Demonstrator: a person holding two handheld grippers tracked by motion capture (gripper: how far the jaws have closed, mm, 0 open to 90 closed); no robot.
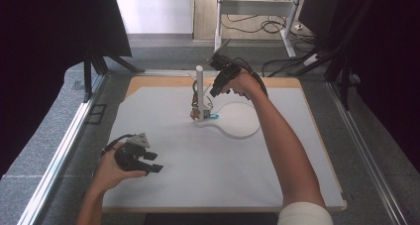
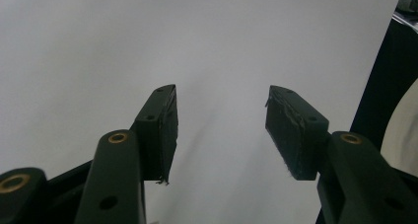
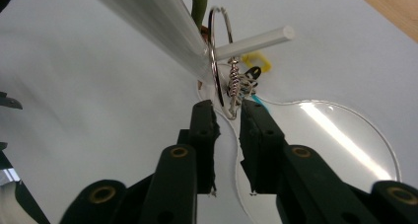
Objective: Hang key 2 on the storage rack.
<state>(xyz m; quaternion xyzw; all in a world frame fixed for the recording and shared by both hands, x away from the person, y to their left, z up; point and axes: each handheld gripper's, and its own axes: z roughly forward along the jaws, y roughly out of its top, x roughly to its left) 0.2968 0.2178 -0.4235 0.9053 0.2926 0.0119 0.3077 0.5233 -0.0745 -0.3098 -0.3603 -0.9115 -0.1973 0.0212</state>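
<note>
Key ring (image 3: 220,61): upper centre of the right gripper view, hung on the stand's side peg (image 3: 256,40), its chain dangling straight down. Right gripper (image 3: 227,110): directly below, jaws slightly apart, straddling the ring's lower rim, not clamped. Left gripper (image 1: 154,162): lower left of the high view, jaws wide apart, nothing between them, well away.

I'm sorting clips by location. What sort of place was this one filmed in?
Probably a lab or workshop recording station, not a home. A white work board sits inside a metal frame with black curtains at the sides, and loose cables lie on the carpet under a desk behind.
</note>
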